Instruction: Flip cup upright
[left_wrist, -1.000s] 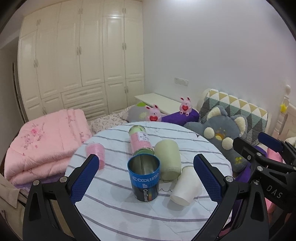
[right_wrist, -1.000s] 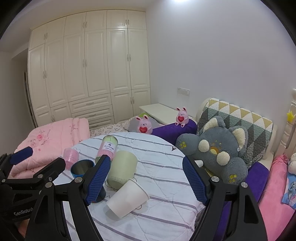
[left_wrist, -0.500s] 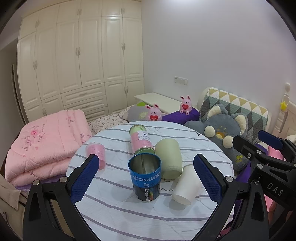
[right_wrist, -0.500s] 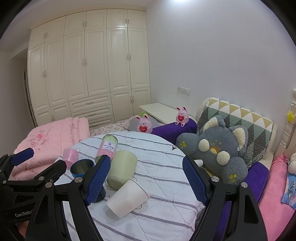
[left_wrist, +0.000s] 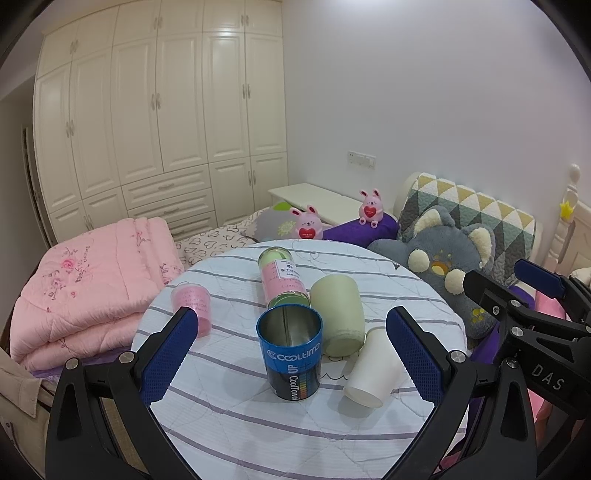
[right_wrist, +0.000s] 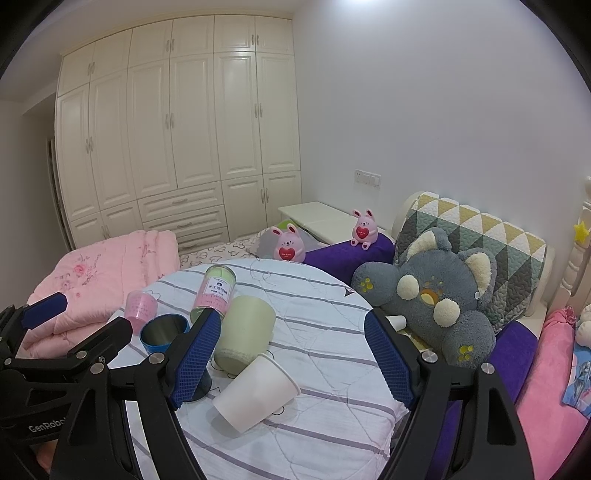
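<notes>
A white paper cup (left_wrist: 371, 371) (right_wrist: 255, 391) lies on its side on the round striped table (left_wrist: 258, 432) (right_wrist: 325, 295). A pale green cup (left_wrist: 338, 314) (right_wrist: 243, 332) also lies on its side just behind it. A blue metal cup (left_wrist: 290, 354) (right_wrist: 164, 330) stands upright. My left gripper (left_wrist: 291, 354) is open and empty, with the blue cup framed between its fingers. My right gripper (right_wrist: 295, 362) is open and empty above the table, the white cup low between its fingers.
A pink-labelled canister (left_wrist: 282, 277) (right_wrist: 216, 291) lies on the table behind the cups. A small pink cup (left_wrist: 192, 306) (right_wrist: 140, 308) stands at the left. A folded pink quilt (left_wrist: 88, 280), a grey plush toy (right_wrist: 432, 299) and pillows surround the table.
Both grippers stay open and empty. The left view has shifted slightly; the cups have not moved.
</notes>
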